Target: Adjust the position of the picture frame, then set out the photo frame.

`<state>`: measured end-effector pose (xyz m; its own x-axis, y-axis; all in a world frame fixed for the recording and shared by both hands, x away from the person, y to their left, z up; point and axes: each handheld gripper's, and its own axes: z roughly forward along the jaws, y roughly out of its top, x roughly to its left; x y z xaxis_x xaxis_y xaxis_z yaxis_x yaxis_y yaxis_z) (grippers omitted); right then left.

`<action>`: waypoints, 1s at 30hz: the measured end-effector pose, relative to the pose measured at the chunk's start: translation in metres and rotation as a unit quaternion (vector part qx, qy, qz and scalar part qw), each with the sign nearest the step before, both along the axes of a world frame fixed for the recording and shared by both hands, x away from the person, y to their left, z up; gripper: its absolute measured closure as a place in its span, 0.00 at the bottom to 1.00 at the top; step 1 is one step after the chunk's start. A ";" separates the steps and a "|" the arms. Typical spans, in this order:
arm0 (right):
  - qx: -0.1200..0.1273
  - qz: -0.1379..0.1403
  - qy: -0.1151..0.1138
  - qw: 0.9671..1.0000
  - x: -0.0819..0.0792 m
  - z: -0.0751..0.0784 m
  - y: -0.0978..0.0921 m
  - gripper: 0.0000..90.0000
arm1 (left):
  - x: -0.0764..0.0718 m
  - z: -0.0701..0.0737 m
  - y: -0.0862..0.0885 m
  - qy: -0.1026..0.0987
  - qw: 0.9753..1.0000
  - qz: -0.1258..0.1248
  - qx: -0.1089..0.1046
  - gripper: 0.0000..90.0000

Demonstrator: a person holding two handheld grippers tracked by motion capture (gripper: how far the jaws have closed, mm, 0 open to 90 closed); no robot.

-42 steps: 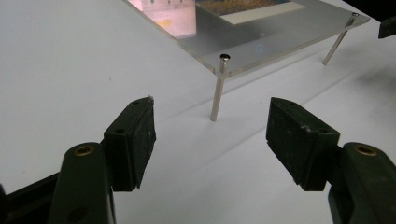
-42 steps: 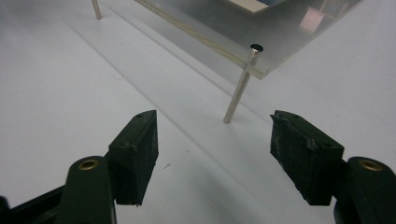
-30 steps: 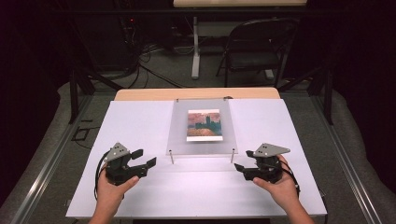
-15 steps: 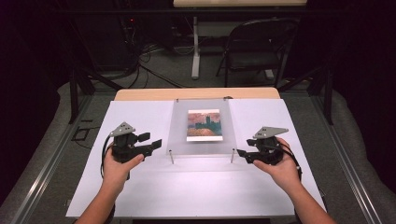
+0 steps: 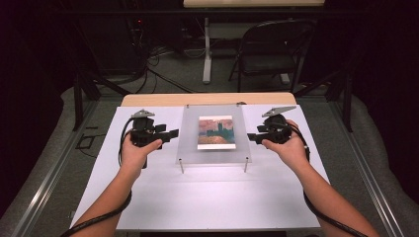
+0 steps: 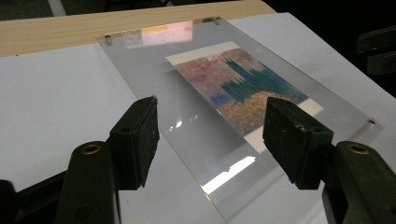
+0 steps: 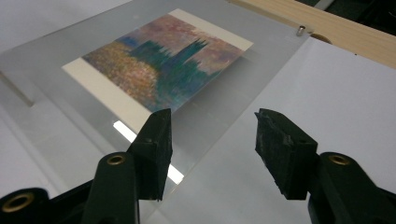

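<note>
A clear acrylic panel [image 5: 214, 154] lies raised on small metal standoffs in the middle of the white table [image 5: 197, 197]. A painted print [image 5: 215, 132] of dark towers against a pink sky lies under it. My left gripper [image 5: 173, 134] hovers open just off the panel's left edge [image 6: 187, 154]. My right gripper [image 5: 251, 136] hovers open just off the panel's right edge [image 7: 233, 126]. Neither touches the panel. The print [image 6: 243, 88] shows between the left jaws, and the print [image 7: 159, 60] lies beyond the right jaws.
A wooden strip [image 5: 207, 98] runs along the table's far edge. Metal standoff posts [image 5: 181, 165] hold up the panel's near corners. A folding chair [image 5: 272, 49] and cables stand on the floor beyond the table.
Both hands have moved forward from the near edge of the table and turned inward, bringing each gripper up beside the panel's left and right edges.
</note>
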<state>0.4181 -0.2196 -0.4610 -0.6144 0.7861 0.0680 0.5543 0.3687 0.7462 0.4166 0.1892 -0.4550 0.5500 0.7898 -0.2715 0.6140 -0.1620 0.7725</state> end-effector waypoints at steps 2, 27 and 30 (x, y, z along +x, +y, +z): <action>0.005 -0.007 0.005 1.000 0.010 -0.001 0.001 0.50 | 0.010 -0.002 -0.001 0.008 1.000 0.012 0.001 0.39; 0.043 -0.071 0.064 0.995 0.088 -0.030 0.013 0.38 | 0.088 -0.033 -0.015 0.069 0.995 0.068 0.032 0.37; 0.052 -0.077 0.072 0.993 0.093 -0.034 0.013 0.37 | 0.095 -0.038 -0.018 0.081 0.994 0.071 0.034 0.37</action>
